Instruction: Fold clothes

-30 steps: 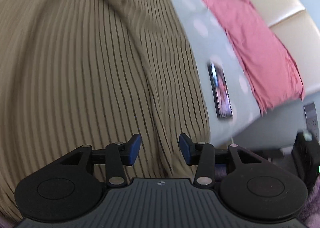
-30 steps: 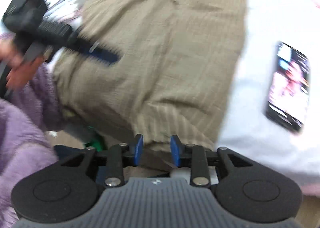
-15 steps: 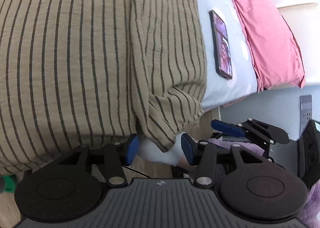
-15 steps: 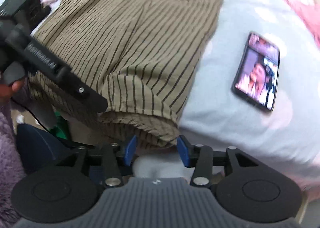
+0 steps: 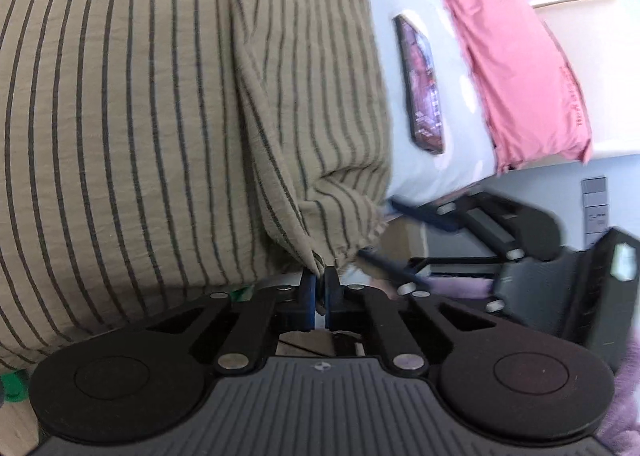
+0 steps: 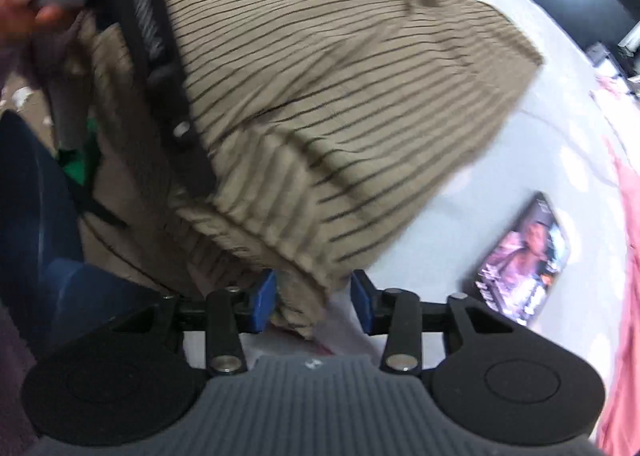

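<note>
The left gripper [image 5: 319, 288] is clenched on a pinch of the striped garment's [image 5: 160, 96] hanging corner. The right gripper [image 6: 313, 296] has just been closing; its blue pads straddle the neighbouring corner, a gap showing on either side (no grip yet). The garment lies spread over the near edge of the pale bed [image 6: 500, 184]. Further in, a phone [image 6: 524, 260] lies beside pink cloth [image 5: 516, 56].
</note>
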Demonstrator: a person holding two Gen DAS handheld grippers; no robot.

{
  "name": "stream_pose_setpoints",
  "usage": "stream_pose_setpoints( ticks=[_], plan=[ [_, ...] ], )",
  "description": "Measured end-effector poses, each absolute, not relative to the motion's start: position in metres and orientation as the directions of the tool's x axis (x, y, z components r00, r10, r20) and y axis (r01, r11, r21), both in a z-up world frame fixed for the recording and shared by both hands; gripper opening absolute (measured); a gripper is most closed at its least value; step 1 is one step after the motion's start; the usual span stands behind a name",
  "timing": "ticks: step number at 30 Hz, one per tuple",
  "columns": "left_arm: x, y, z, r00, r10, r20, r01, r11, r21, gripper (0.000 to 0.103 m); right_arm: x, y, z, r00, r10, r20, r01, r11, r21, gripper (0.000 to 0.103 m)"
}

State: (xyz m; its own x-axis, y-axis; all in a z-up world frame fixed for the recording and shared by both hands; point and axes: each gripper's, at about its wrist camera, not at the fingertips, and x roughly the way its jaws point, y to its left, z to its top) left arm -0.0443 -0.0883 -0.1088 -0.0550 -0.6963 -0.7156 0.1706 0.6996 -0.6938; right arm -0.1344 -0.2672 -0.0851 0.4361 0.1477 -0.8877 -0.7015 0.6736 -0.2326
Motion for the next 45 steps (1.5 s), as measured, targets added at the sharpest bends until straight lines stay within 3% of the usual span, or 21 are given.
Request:
stream_pose_setpoints(
  ticks=[2,9,15,21,29,31,33,40,43,44,45],
  plan=[
    [-0.044,-0.086,-0.105,-0.045,-0.702,-0.711,0.169,0.696,-0.698,0.001,-0.138,-0.265,-0.087,0.430,0.153,-0.890,-0.717,0.656,-0.234,0.005],
    [-0.048,-0.074,-0.095,-0.075,-0.661,-0.747,0.152,0.733,-0.663,0.000,-0.169,-0.251,-0.064,0.388,0.183,-0.903,-0.767,0.607,-0.207,0.004],
    [-0.050,-0.069,-0.106,-0.096,-0.541,-0.836,0.154,0.821,-0.549,0.000,-0.175,-0.244,-0.071,0.309,0.178,-0.934,-0.794,0.588,-0.151,0.005],
    [-0.058,-0.068,-0.105,-0.118,-0.451,-0.885,0.187,0.865,-0.466,0.000,-0.183,-0.242,-0.073,0.258,0.162,-0.953,-0.806,0.580,-0.119,0.012],
    [-0.051,-0.060,-0.064,0.101,-0.535,-0.839,0.236,0.832,-0.503,0.001,-0.165,-0.241,-0.049,0.434,0.219,-0.874,-0.683,0.712,-0.161,0.017],
    [-0.047,-0.056,-0.060,0.135,-0.518,-0.844,0.215,0.847,-0.486,0.001,-0.161,-0.237,-0.044,0.471,0.271,-0.840,-0.649,0.751,-0.121,0.024],
    [-0.044,-0.052,-0.057,0.154,-0.506,-0.849,0.192,0.858,-0.477,0.001,-0.160,-0.227,-0.045,0.495,0.316,-0.809,-0.649,0.754,-0.103,0.037],
    [-0.039,-0.055,-0.062,0.138,-0.524,-0.840,0.187,0.847,-0.498,0.001,-0.161,-0.190,-0.079,0.489,0.275,-0.828,-0.714,0.671,-0.199,0.038],
    [-0.037,-0.052,-0.065,0.137,-0.531,-0.836,0.186,0.843,-0.505,0.001,-0.149,-0.183,-0.092,0.497,0.236,-0.835,-0.685,0.698,-0.210,0.030],
    [-0.038,-0.051,-0.065,0.141,-0.532,-0.835,0.183,0.843,-0.506,0.001,-0.147,-0.181,-0.097,0.500,0.220,-0.838,-0.675,0.705,-0.218,0.012],
    [-0.038,-0.050,-0.064,0.146,-0.533,-0.833,0.180,0.842,-0.508,0.001,-0.145,-0.178,-0.101,0.502,0.204,-0.840,-0.666,0.711,-0.225,0.006]
  ],
)
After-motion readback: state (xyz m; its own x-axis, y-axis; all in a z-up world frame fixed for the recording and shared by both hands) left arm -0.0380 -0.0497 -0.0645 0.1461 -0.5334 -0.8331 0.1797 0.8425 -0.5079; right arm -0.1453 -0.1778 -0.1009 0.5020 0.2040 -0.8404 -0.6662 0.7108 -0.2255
